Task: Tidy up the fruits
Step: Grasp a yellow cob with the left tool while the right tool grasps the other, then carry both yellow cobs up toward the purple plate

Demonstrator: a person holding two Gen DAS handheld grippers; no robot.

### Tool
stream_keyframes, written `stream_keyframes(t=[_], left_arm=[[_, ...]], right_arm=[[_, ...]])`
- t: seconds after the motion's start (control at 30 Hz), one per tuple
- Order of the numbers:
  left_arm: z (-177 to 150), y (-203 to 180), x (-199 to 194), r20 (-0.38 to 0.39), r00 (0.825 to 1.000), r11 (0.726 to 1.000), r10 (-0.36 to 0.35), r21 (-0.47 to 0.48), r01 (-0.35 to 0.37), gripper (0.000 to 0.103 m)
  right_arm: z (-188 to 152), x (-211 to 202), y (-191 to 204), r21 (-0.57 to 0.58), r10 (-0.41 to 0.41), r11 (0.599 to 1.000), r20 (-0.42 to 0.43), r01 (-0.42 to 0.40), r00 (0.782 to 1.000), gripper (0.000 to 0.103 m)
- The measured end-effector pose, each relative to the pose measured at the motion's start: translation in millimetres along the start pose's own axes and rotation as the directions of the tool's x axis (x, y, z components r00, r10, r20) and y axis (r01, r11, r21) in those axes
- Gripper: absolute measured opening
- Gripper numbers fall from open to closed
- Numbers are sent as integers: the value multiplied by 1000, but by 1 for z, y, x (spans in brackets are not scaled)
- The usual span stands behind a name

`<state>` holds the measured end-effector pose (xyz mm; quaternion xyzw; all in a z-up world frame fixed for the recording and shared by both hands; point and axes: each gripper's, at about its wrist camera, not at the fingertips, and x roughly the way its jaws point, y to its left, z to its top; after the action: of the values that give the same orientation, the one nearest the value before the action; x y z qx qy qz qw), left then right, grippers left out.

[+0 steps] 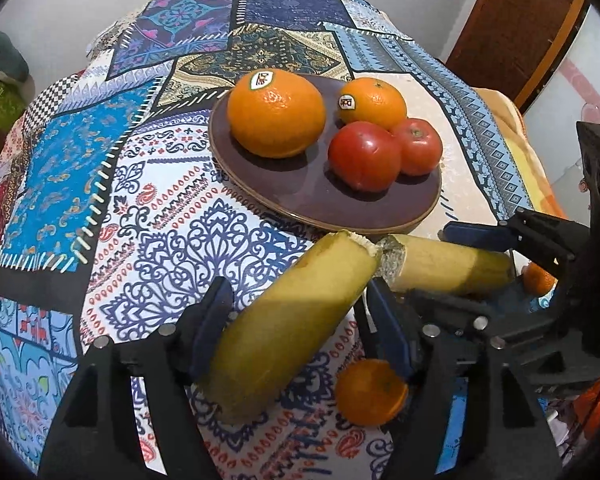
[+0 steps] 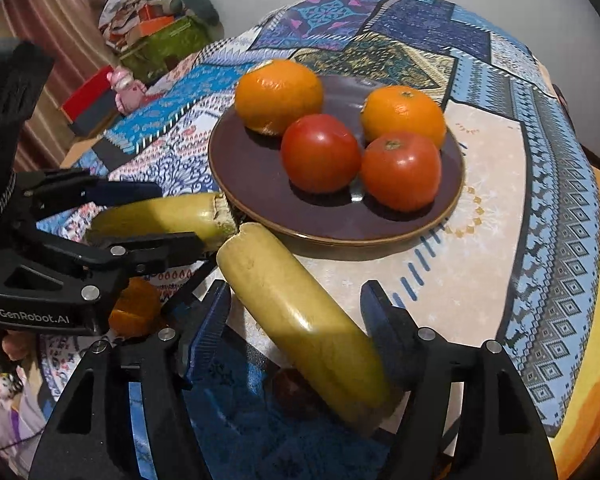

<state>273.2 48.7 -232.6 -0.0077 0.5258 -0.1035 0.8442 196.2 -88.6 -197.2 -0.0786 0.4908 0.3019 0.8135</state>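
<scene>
Two oranges [image 1: 276,114] and two red tomatoes [image 1: 365,157] are already gathered on the round brown plate [image 1: 260,184]. A yellow-green banana half [image 1: 288,320] is clasped in the left gripper [image 1: 300,328], apparently loosely. The other half [image 2: 300,320] is held in the right gripper [image 2: 296,332]. Both broken ends are poised just beside the plate's near rim; bare plate is left in front. A small orange [image 1: 370,392] remains on the patterned worktop [image 1: 160,240].

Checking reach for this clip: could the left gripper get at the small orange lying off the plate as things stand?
Probably not: the left gripper is full with a banana piece, and the small orange lies below it.
</scene>
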Motion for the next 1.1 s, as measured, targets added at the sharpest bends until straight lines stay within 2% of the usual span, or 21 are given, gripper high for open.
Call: stream_keyframes(t=[0.13, 0.2, 0.33, 0.43, 0.57, 0.7, 0.9, 1.0, 1.1], left_arm=[[-3, 2, -3, 19, 1000, 1000, -5, -7, 5, 65], [-7, 5, -7, 30, 1000, 1000, 0, -16, 0, 56], [-16, 16, -15, 32, 999, 999, 6, -54, -5, 48], [-24, 24, -23, 36, 999, 996, 26, -92, -23, 41], [-38, 32, -31, 36, 998, 989, 42, -142, -36, 39], [-50, 29, -40, 37, 997, 989, 61, -138, -55, 39], [-56, 26, -43, 24, 998, 992, 65, -110, -62, 39], [-54, 29, -33, -5, 999, 992, 43, -118, -43, 39], [-52, 27, -29, 0, 999, 993, 54, -105, -54, 39]], right_arm=[[-1, 0, 0, -4, 18, 1000, 2, -18, 1000, 57], [-5, -4, -1, -2, 35, 999, 11, -35, 999, 51], [-12, -12, -7, 30, 59, 998, 24, -60, 998, 42], [-16, -21, -12, 57, 28, 998, 37, -30, 999, 34], [-25, -32, -26, 106, -29, 994, 44, 24, 999, 33], [-36, -41, -32, 116, -76, 991, 42, 71, 996, 33], [-42, -47, -42, 149, -81, 986, 31, 76, 996, 33], [-42, -44, -44, 157, -71, 985, 18, 67, 997, 33], [-46, -42, -46, 173, -61, 983, 15, 58, 998, 33]])
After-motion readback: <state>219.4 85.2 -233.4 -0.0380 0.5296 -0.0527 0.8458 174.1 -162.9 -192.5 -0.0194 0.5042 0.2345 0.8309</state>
